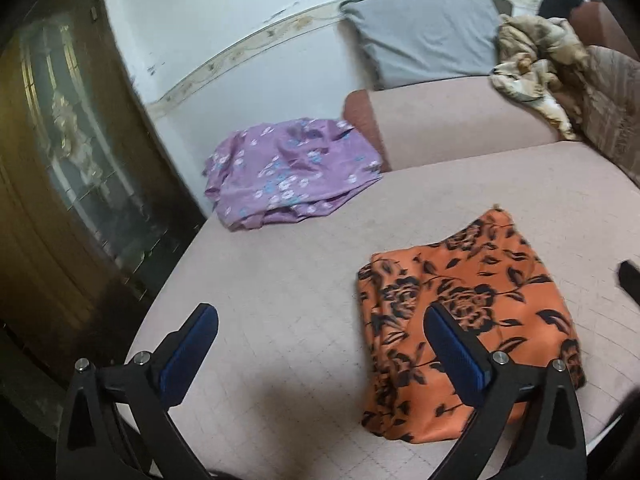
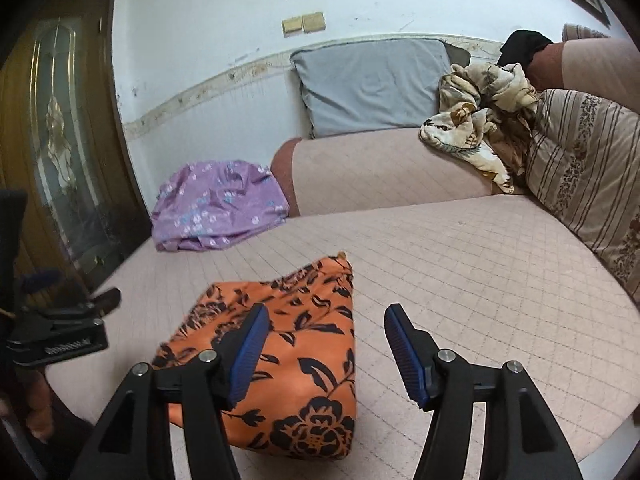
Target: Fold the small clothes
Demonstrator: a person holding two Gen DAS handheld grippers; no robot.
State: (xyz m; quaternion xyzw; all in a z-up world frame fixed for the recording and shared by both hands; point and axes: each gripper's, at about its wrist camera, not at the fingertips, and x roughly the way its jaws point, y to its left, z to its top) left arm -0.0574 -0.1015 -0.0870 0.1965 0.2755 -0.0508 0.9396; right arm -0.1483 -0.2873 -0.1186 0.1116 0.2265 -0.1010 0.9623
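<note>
An orange cloth with black flowers (image 1: pixel 472 320) lies folded flat on the pink quilted sofa seat (image 1: pixel 288 280); it also shows in the right wrist view (image 2: pixel 296 344). A crumpled purple flowered cloth (image 1: pixel 288 172) lies at the seat's far left by the armrest, also in the right wrist view (image 2: pixel 216 208). My left gripper (image 1: pixel 320 320) is open and empty, just left of the orange cloth, its right finger over the cloth's edge. My right gripper (image 2: pixel 324 320) is open and empty above the orange cloth's right edge. The left gripper shows at the left of the right wrist view (image 2: pixel 64 328).
A grey cushion (image 2: pixel 372 84) leans on the wall behind the armrest (image 2: pixel 380 176). A beige patterned cloth (image 2: pixel 480 120) and a striped pillow (image 2: pixel 588 168) lie at the right. A wooden glass door (image 1: pixel 68 152) stands left of the sofa's edge.
</note>
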